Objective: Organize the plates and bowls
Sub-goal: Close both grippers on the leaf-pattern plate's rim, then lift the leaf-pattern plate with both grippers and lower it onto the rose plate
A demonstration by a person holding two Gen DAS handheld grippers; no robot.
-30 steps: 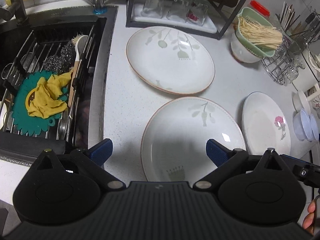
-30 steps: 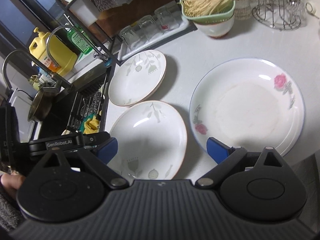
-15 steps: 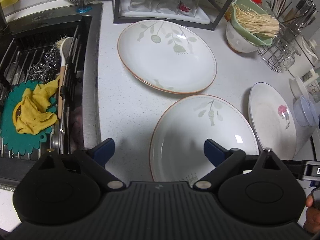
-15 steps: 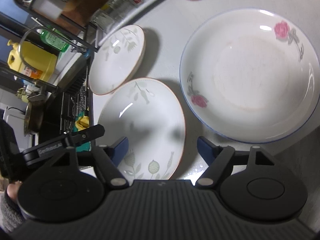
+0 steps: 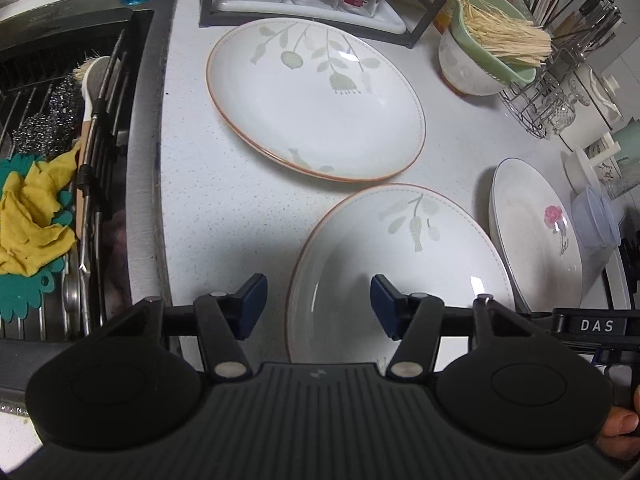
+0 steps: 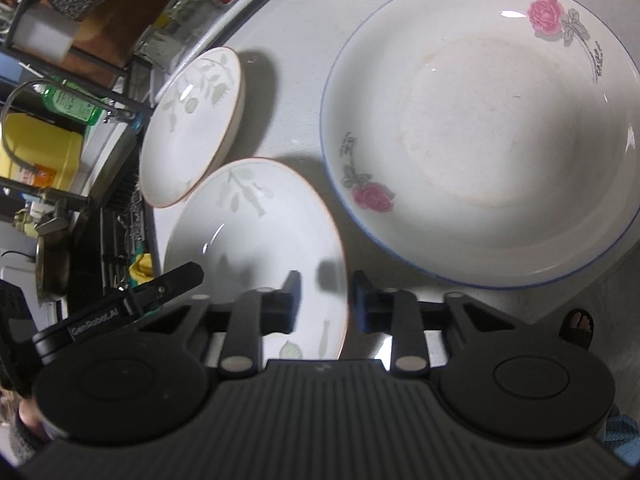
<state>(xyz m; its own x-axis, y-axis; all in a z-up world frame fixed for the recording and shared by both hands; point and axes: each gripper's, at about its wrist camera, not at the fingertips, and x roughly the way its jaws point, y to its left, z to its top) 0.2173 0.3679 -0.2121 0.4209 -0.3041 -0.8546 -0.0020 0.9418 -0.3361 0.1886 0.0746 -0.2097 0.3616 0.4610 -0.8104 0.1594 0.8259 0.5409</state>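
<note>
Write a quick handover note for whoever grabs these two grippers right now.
Left gripper: open, empty, straddling the left rim of the near leaf plate.
Right gripper: partly closed, empty, straddling the same plate's right rim; not clearly gripping.
Far leaf plate lies on the counter just behind the near one; rose plate to their right. Bowl with green strainer sits at the back.
Done: nothing stacked yet.
Left: lift the near leaf plate, probably onto the far one, then sort the rose plate and bowl.
</note>
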